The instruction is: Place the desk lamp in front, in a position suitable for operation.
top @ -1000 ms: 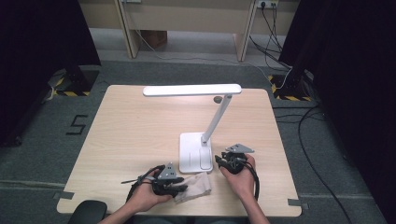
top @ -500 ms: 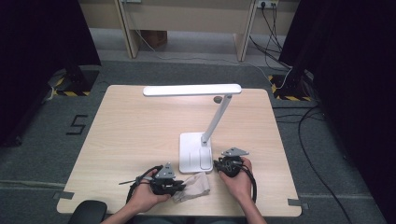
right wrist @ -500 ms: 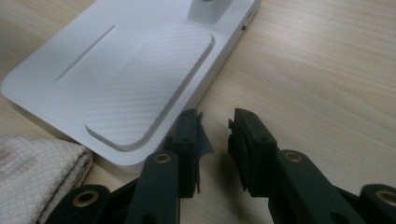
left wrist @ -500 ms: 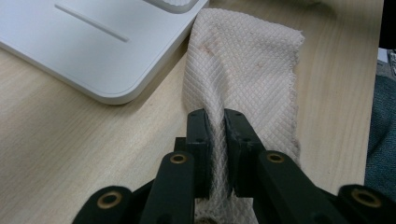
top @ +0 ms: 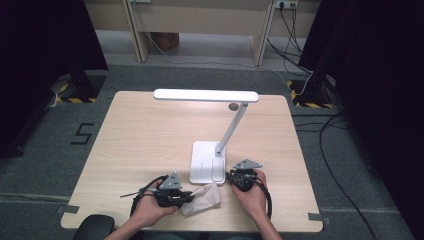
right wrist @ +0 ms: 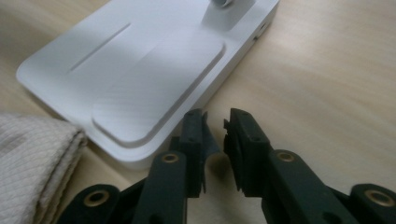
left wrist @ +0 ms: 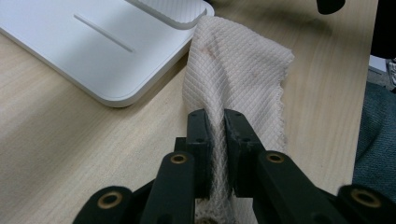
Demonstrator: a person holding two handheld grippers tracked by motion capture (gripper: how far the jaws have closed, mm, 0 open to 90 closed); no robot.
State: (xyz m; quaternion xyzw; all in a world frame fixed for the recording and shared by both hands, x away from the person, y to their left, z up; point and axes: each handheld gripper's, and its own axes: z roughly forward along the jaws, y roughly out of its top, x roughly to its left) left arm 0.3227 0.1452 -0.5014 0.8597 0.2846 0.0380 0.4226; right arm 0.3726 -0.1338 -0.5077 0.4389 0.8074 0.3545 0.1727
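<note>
- Pinching a cream-white waffle-weave cloth point(left wrist: 233, 70) between the black jaws of my left gripper point(left wrist: 215, 128), I have the fabric bunched up through the narrow gap, and both pads press on it.
- That cloth lies on the pale wood-grain worktop point(top: 145, 135) near its front edge, with its far corner just beside the flat white rectangular base point(left wrist: 93, 51) of the desk lamp, perhaps touching it.
- From the high view, the cloth point(top: 202, 198) sits between my two hands, in front of the lamp base point(top: 207, 162).
- My left gripper point(top: 186, 197) rests low at the cloth's left end, and my left hand point(top: 150, 210) wraps around its body.
- My right gripper point(right wrist: 215, 123) has just been closing its jaws; they now stand at a narrow gap with nothing between them, only bare worktop beyond.
- Those right jaws point at the near corner of the white base point(right wrist: 140, 74), close to its edge, though I cannot tell whether the left jaw touches it.
- A fold of the cloth point(right wrist: 32, 158) shows at the lower left of the right gripper view, lying against the base's edge.
- In the high view my right gripper point(top: 234, 176) sits just right of the base, held by my right hand point(top: 252, 192).
- The white lamp's slim slanted arm point(top: 231, 127) rises from the base to a long, lit light bar point(top: 206, 95) across the middle of the worktop.
</note>
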